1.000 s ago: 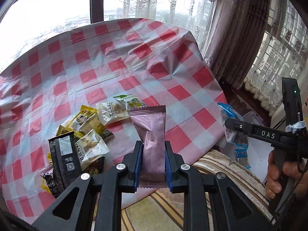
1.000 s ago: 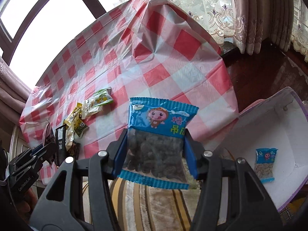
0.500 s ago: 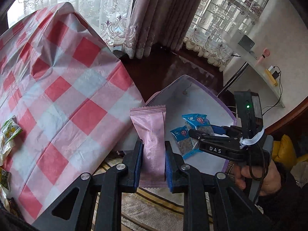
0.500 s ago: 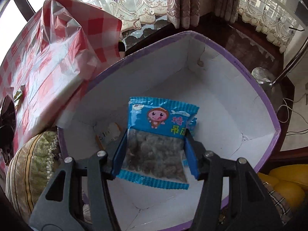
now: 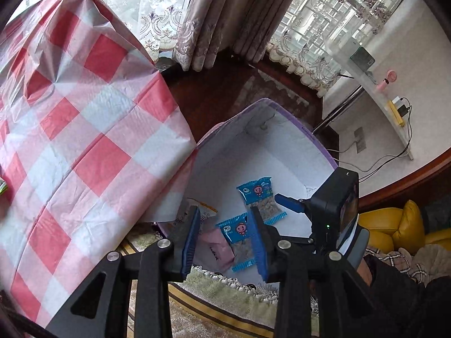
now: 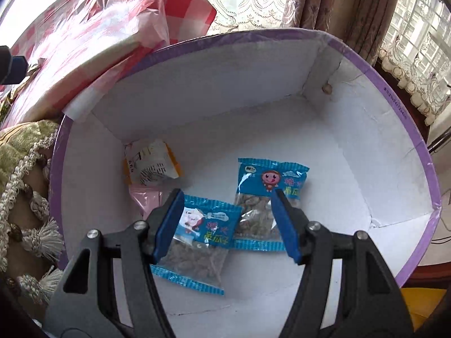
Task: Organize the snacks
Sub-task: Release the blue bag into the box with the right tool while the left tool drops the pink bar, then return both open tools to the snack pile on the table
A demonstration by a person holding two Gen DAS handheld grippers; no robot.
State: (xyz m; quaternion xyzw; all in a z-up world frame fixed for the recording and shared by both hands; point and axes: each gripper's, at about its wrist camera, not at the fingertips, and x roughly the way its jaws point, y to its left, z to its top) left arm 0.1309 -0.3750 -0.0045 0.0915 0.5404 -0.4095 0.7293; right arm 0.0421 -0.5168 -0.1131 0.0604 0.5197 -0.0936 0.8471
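Note:
Both grippers hang over a white box with a purple rim (image 5: 318,140) (image 6: 394,90). My left gripper (image 5: 225,239) has its jaws opening, with nothing pressed between them. Below it a pink packet (image 5: 217,248) (image 6: 146,200) lies on the box floor. My right gripper (image 6: 227,222) is low inside the box, jaws also opening and free of any packet. Under it lie two blue packets of seeds, one near (image 6: 203,239) (image 5: 238,235) and one farther (image 6: 267,188) (image 5: 259,197). An orange-and-white packet (image 6: 152,163) rests in the box's left corner. The right gripper's body (image 5: 335,205) shows in the left wrist view.
A table under a red-and-white checked cloth (image 5: 84,129) overhangs the box on the left. A tasselled cushion (image 6: 25,169) lies against the box's left side. A yellow cushion (image 5: 394,228) sits to the right. Curtains (image 5: 214,19) hang behind.
The left gripper has let go of the pink packet and the right one of its blue packet; both now lie in the box. The right gripper has sunk lower into the box.

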